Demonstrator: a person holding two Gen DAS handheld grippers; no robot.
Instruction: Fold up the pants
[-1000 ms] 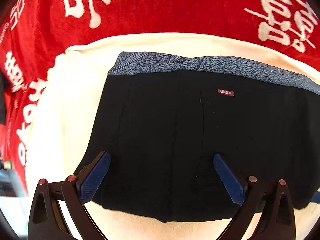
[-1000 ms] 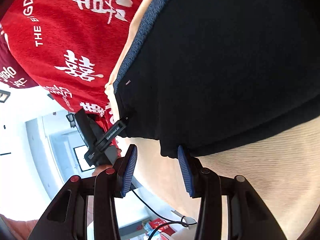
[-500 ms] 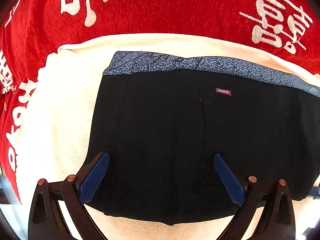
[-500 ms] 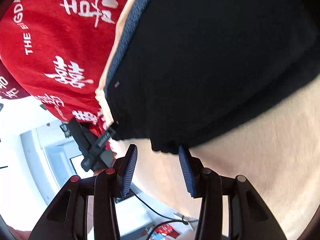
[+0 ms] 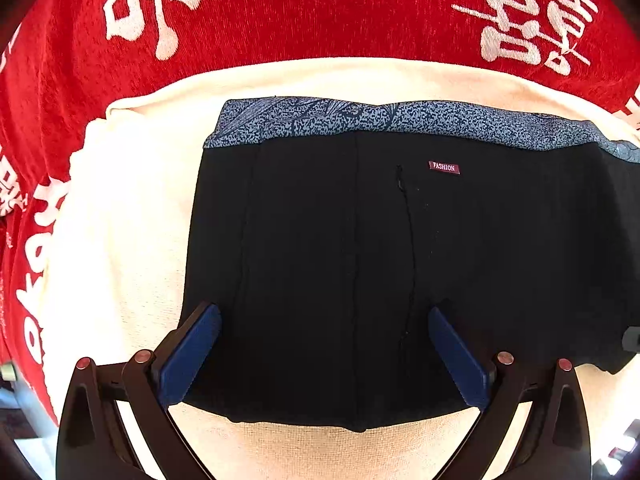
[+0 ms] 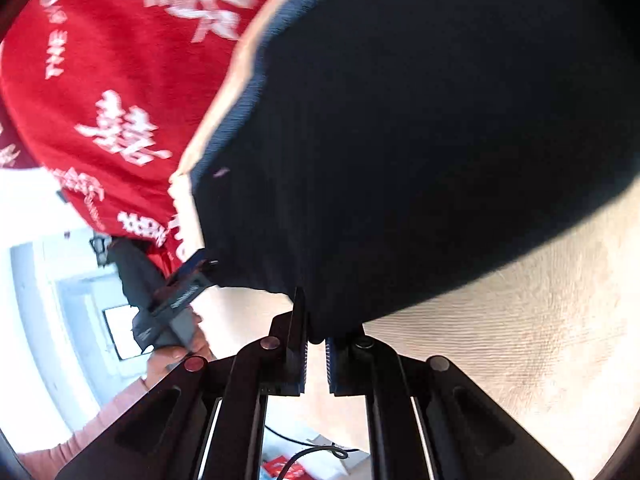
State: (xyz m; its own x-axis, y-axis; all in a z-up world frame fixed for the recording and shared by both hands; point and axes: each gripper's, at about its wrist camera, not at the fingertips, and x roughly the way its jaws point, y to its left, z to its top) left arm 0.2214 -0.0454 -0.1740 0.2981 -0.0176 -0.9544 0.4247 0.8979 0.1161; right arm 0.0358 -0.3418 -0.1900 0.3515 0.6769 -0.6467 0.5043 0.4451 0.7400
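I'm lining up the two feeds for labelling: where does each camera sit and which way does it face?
Left wrist: on the left tongs, looking down over the black pants toward the patterned waistband; both wide-apart fingers show.
Right wrist: on the right tongs, facing a pants corner on the cream towel; its fingers pinch the hem.
Shared: pants, towel, red cloth; the right view also catches the left tongs.

Both grippers, left gripper [image 5: 325, 344] and right gripper [image 6: 316, 344], have black frames, blue ridged pads, copper-red rivets; salmon sleeve [image 6: 100, 428] beside them.
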